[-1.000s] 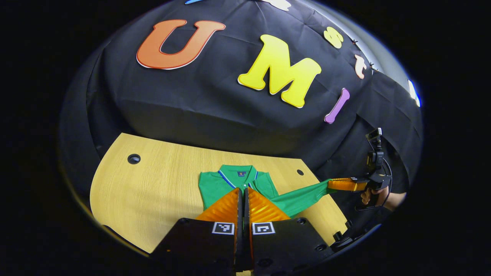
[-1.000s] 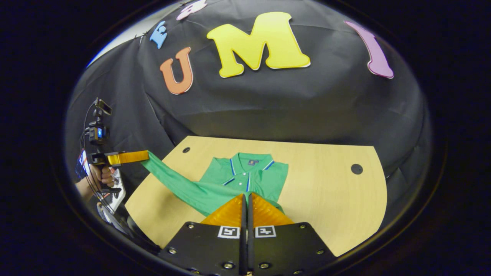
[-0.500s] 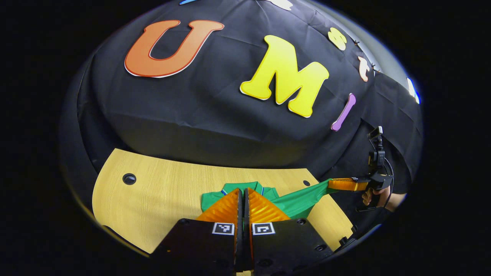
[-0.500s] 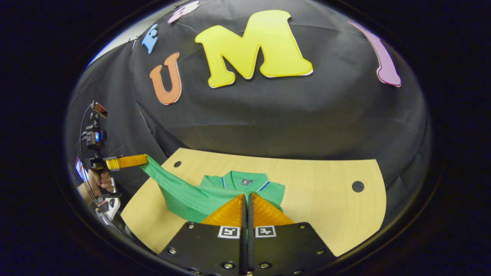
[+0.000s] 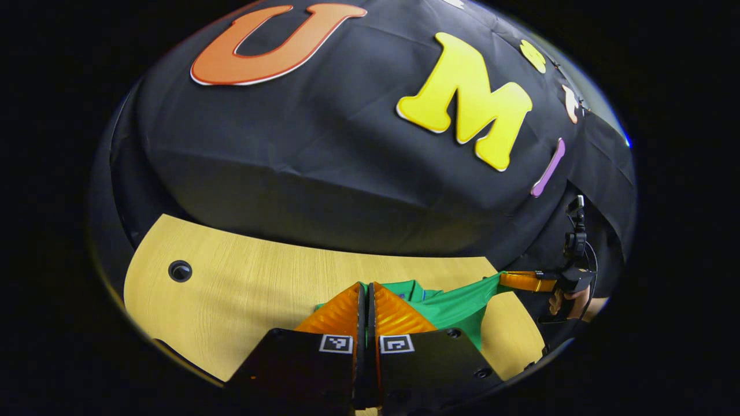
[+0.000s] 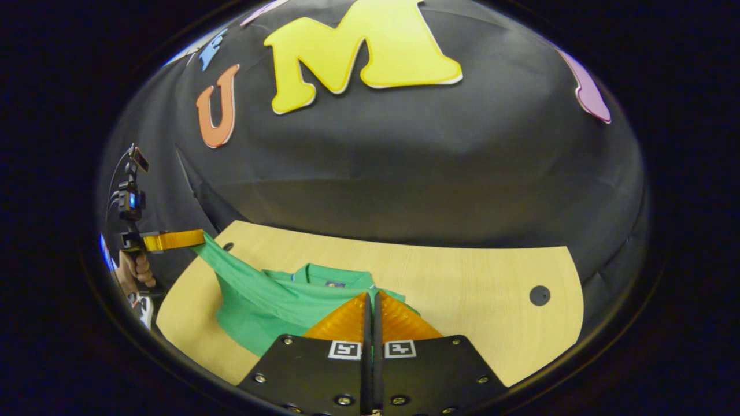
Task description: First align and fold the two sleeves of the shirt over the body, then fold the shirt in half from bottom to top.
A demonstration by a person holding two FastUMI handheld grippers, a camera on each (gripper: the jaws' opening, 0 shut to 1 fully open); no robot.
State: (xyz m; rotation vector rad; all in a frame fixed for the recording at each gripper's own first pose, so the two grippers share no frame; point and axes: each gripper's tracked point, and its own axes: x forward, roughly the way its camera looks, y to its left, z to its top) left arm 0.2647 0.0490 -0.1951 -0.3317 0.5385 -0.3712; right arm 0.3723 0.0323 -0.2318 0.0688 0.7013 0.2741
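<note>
The left gripper (image 5: pixel 366 287) and the right gripper (image 6: pixel 370 296) each have their jaws pressed together on the hem of the green collared fabric shirt (image 6: pixel 260 297). The shirt hangs stretched between both jaws above the light wooden table (image 5: pixel 248 289).

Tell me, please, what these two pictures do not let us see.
- Left gripper view: the gripper hides most of the shirt.
- Right gripper view: the gripper covers the shirt's near part.
- Both views: the sleeves cannot be told apart.
- Table: near edge cut off.
</note>
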